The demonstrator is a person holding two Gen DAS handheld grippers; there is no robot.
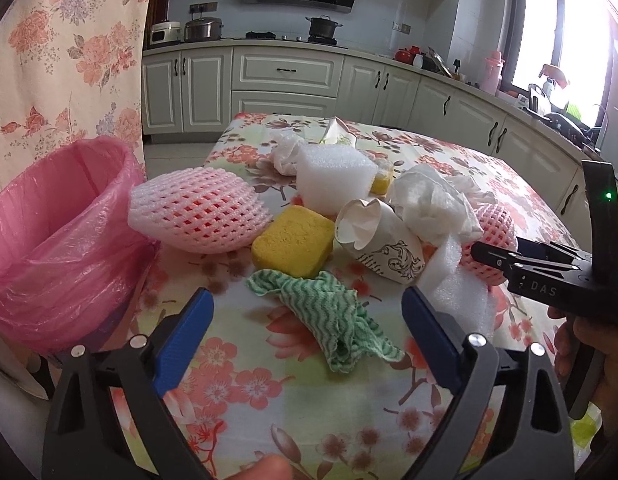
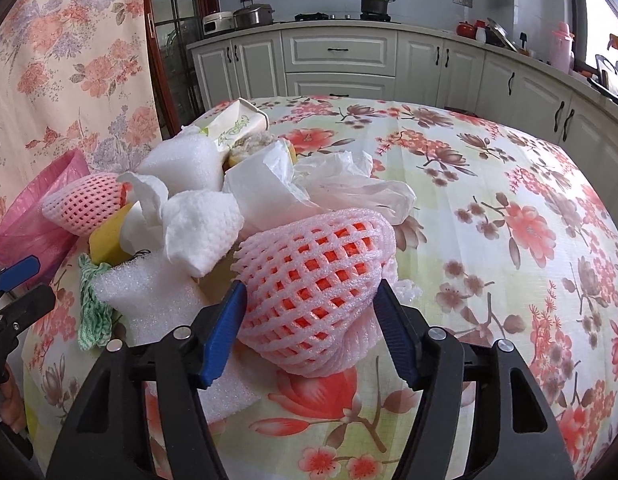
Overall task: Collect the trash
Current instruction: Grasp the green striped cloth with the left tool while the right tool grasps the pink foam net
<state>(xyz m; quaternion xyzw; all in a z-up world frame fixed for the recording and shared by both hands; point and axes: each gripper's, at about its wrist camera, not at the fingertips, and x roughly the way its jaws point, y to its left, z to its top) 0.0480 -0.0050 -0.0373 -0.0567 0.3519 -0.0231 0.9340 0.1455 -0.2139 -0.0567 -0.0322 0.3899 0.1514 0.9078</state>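
Observation:
A heap of trash lies on the floral tablecloth (image 1: 269, 392). My left gripper (image 1: 307, 312) is open, one blue finger on each side of a crumpled green cloth (image 1: 333, 316) and touching nothing. Beyond it are a yellow sponge (image 1: 293, 240), a crushed paper cup (image 1: 381, 240), a white foam block (image 1: 333, 176) and a pink foam net (image 1: 197, 212). My right gripper (image 2: 311, 308) is shut on a second pink foam net (image 2: 317, 276), its pads against both sides. The net still rests on the cloth.
A bin lined with a pink bag (image 1: 57, 240) stands at the table's left edge. Tissues (image 1: 429, 200), a white foam sheet (image 2: 149, 292) and a plastic bag (image 2: 357, 188) lie in the heap. A floral curtain (image 1: 61, 60) hangs on the left, with kitchen cabinets behind.

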